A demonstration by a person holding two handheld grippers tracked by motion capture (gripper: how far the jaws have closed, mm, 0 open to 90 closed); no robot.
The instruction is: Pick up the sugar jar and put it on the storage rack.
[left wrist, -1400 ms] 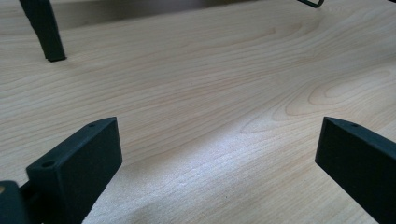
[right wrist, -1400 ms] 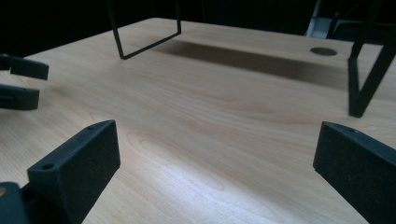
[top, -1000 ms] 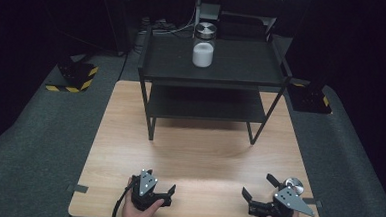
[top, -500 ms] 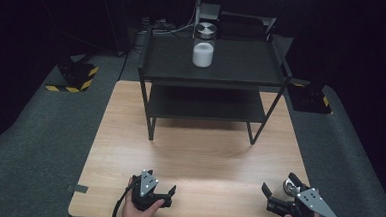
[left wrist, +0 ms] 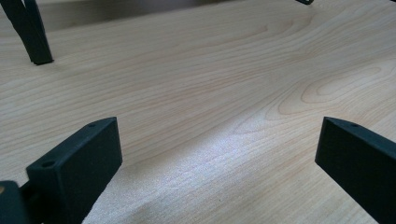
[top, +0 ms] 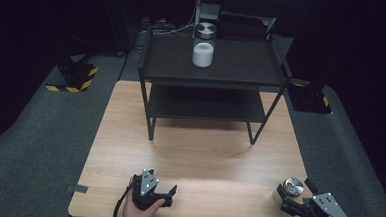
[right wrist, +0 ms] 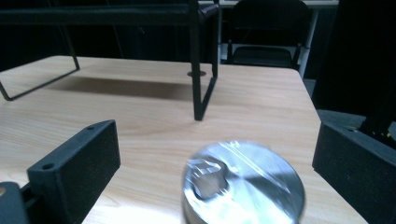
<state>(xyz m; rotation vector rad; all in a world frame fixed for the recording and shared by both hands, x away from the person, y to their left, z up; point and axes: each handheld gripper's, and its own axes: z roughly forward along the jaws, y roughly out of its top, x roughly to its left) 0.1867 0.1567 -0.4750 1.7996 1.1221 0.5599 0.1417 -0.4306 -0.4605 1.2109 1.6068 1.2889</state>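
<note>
A small jar with a shiny silver lid (top: pixel 292 185) stands on the wooden table (top: pixel 203 154) at its front right corner. My right gripper (top: pixel 296 196) is open around it; in the right gripper view the lid (right wrist: pixel 243 191) sits low between the wide-apart jaws of the right gripper (right wrist: pixel 217 154), touching neither. My left gripper (top: pixel 155 190) rests near the front edge, left of centre, held by a hand. It is open, and the left gripper (left wrist: pixel 217 154) has only bare wood between its jaws. A second jar (top: pixel 203 49), white inside with a silver lid, stands on the top shelf of the black rack (top: pixel 243 61).
The two-tier black rack takes up the back half of the table; its leg (right wrist: pixel 198 93) stands ahead of my right gripper and another leg (left wrist: pixel 35 42) ahead of my left. Dark grey carpet surrounds the table. A black chair (right wrist: pixel 266 32) stands beyond the far edge.
My right gripper has moved right toward the table's front right corner, and the silver-lidded jar now stands between its jaws. The left gripper has stayed put.
</note>
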